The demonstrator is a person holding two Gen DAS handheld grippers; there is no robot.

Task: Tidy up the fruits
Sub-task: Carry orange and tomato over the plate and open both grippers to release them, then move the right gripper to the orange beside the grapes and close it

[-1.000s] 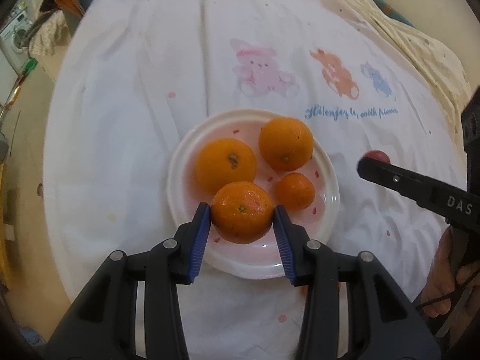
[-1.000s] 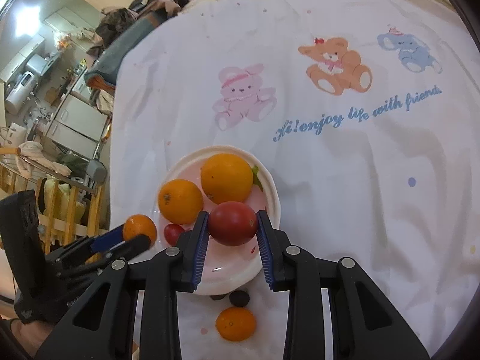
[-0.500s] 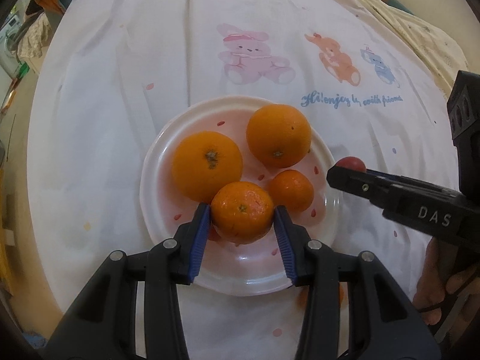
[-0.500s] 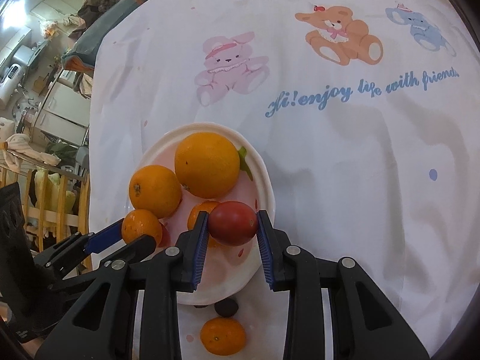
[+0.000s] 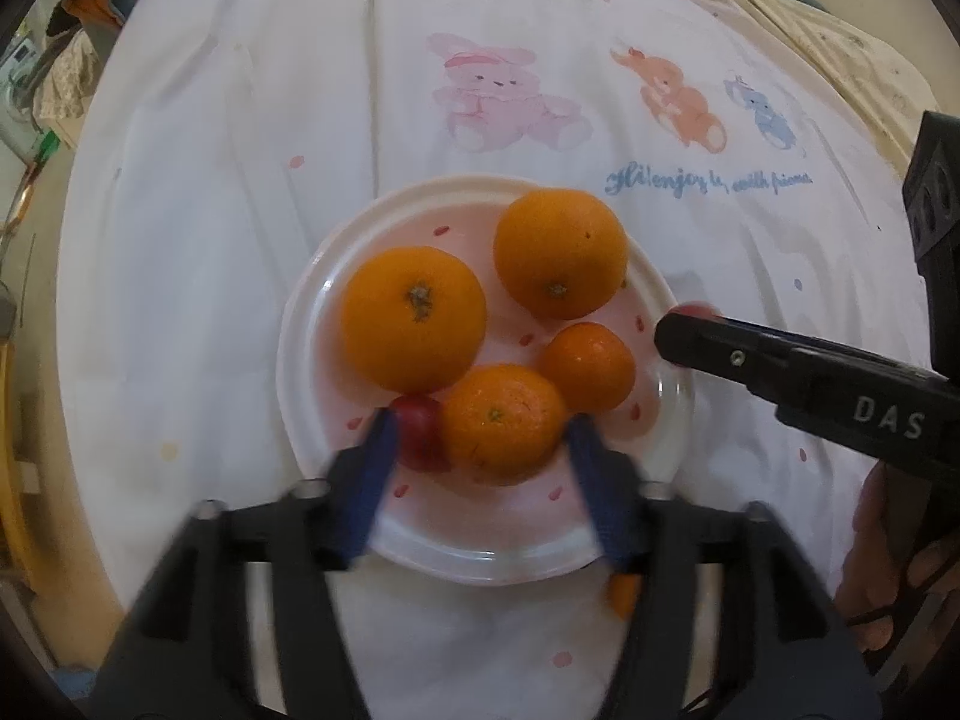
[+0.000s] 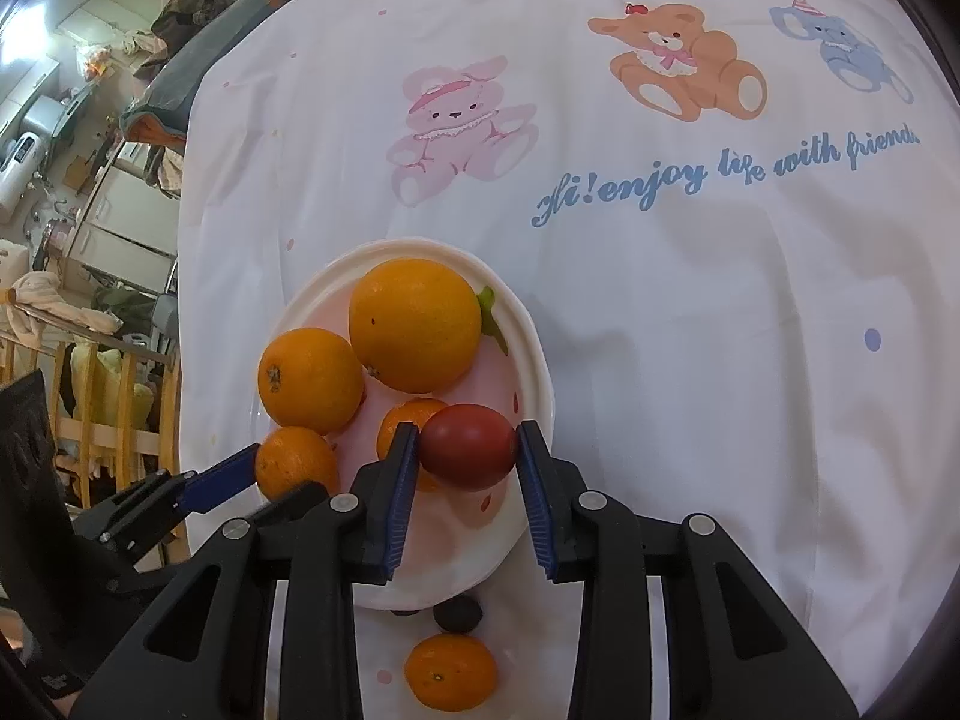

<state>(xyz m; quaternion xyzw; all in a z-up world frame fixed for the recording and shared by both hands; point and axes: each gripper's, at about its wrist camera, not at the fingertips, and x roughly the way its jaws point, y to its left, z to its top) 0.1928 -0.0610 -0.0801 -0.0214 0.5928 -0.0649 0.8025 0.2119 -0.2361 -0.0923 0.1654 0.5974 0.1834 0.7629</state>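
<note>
A white and pink plate (image 5: pixel 480 558) holds two large oranges (image 5: pixel 414 318) (image 5: pixel 561 252), a small mandarin (image 5: pixel 591 366) and a small red fruit (image 5: pixel 420 429). My left gripper (image 5: pixel 480 450) has opened, and a mandarin (image 5: pixel 501 417) sits on the plate between its fingers, which stand clear of it. My right gripper (image 6: pixel 468 450) is shut on a red fruit (image 6: pixel 468 447) above the plate's near rim (image 6: pixel 528 348). The right gripper also shows in the left wrist view (image 5: pixel 690 333).
A loose mandarin (image 6: pixel 450 672) and a dark small fruit (image 6: pixel 457 612) lie on the white printed cloth (image 6: pixel 660 300) just before the plate. The table's left edge drops off to a cluttered room (image 6: pixel 90 180).
My left gripper lowered its mandarin onto the plate and opened. My right gripper moved in over the plate's rim with the red fruit.
</note>
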